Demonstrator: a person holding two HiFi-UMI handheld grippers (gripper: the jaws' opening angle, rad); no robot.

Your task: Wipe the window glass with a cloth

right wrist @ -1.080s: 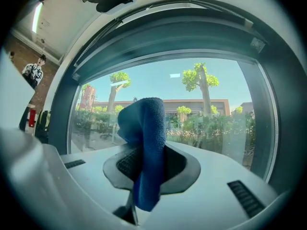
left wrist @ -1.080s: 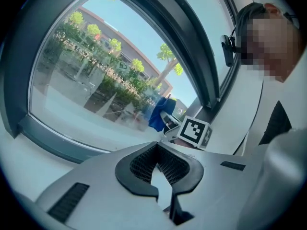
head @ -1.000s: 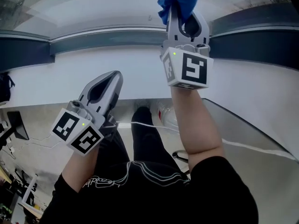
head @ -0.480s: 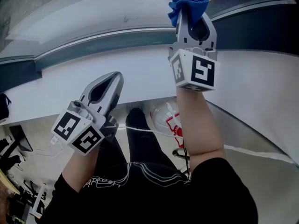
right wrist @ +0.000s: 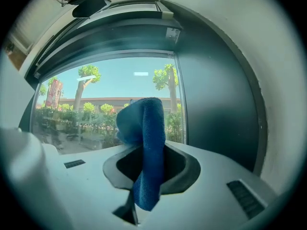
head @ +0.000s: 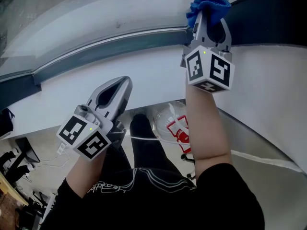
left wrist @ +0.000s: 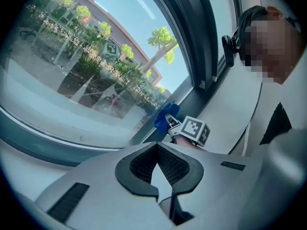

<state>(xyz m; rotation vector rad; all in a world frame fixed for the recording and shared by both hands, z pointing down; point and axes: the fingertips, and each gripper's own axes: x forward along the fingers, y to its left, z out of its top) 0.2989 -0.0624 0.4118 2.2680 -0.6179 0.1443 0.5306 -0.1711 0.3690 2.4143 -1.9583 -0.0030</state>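
Bright sun comes through the window glass [right wrist: 105, 114]. Inside looks dim. Edges bend round and go dark.

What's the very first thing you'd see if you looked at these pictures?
The bright blue cloth, pinched in the right gripper, is held up by the window's dark frame. Beyond it is the big window glass with sunny trees outside. The left gripper sits lower, shut and empty.
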